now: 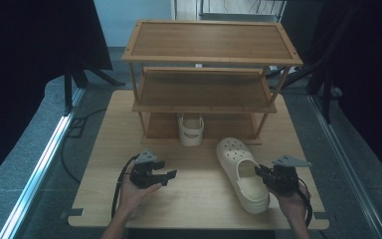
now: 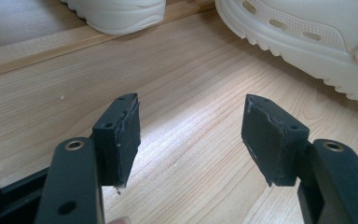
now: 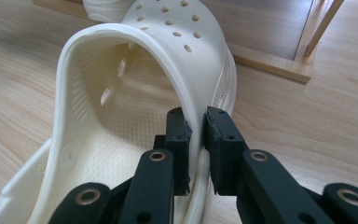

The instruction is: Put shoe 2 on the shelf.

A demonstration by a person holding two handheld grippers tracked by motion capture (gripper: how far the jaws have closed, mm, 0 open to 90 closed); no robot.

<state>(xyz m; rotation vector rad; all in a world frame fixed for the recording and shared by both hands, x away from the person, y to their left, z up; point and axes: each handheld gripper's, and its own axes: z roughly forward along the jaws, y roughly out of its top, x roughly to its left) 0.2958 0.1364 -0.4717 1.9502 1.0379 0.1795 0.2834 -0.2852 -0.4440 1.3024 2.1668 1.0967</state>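
Note:
A cream clog (image 1: 242, 172) lies on the wooden table, toe toward the shelf rack. My right gripper (image 1: 261, 173) is shut on the clog's side wall (image 3: 196, 126): one pad sits inside the shoe, the other outside. A second cream clog (image 1: 191, 129) stands on the rack's bottom shelf, heel toward me. My left gripper (image 1: 170, 176) rests low over the table to the left, jaws open with bare wood between them (image 2: 191, 135). In the left gripper view the held clog's sole (image 2: 307, 42) lies ahead at right.
A three-tier wooden shelf rack (image 1: 211, 59) stands at the back of the table (image 1: 104, 199). Its top and middle shelves are bare. Black cables trail from both grippers. Dark curtains and metal rails flank the table.

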